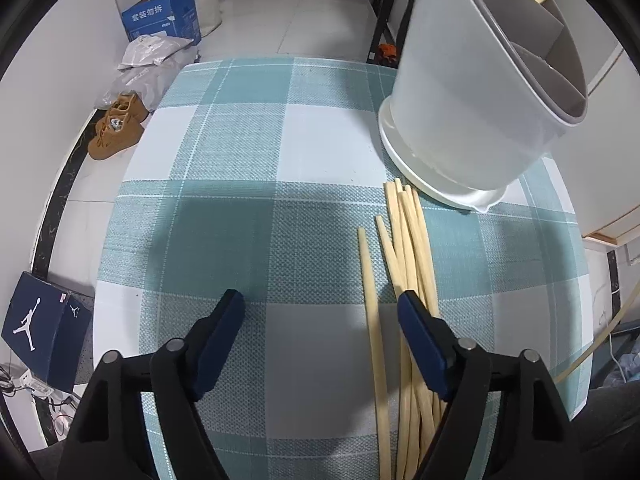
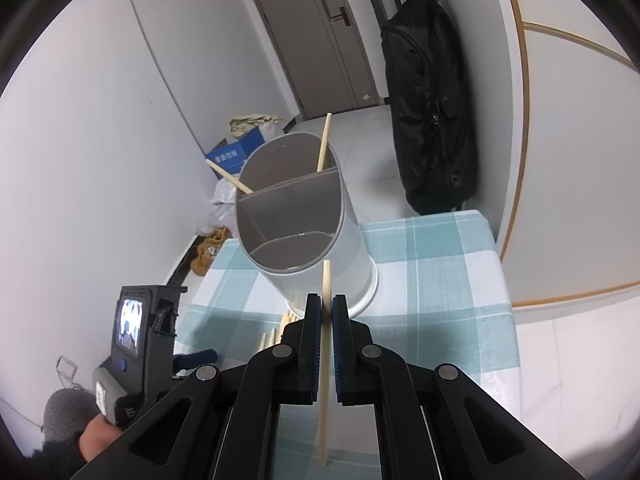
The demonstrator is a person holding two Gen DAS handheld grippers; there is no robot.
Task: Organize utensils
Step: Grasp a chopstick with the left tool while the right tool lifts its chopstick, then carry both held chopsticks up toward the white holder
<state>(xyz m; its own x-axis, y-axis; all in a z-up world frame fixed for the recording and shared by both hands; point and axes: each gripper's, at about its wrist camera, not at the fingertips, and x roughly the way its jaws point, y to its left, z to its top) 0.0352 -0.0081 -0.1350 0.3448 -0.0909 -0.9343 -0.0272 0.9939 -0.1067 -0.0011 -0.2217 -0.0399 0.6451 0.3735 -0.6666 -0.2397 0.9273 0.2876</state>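
Observation:
A white utensil holder [image 1: 472, 92] with grey dividers stands on the checked tablecloth [image 1: 248, 152], at the far right. Several pale wooden chopsticks [image 1: 404, 256] lie in a loose pile in front of it. My left gripper [image 1: 322, 308] is open and empty, low over the cloth, its right finger over the pile. My right gripper [image 2: 327, 308] is shut on a single chopstick [image 2: 325, 360], held upright just before the holder [image 2: 304, 232]. Two chopsticks [image 2: 323, 148] stand in the holder's far compartment. The near compartments look empty.
The left hand-held gripper's body [image 2: 140, 336] shows at lower left in the right wrist view. A black bag [image 2: 432, 120] hangs by the wall behind the table. Boxes [image 1: 164, 20], bags and brown shoes [image 1: 116, 128] lie on the floor past the table's left edge.

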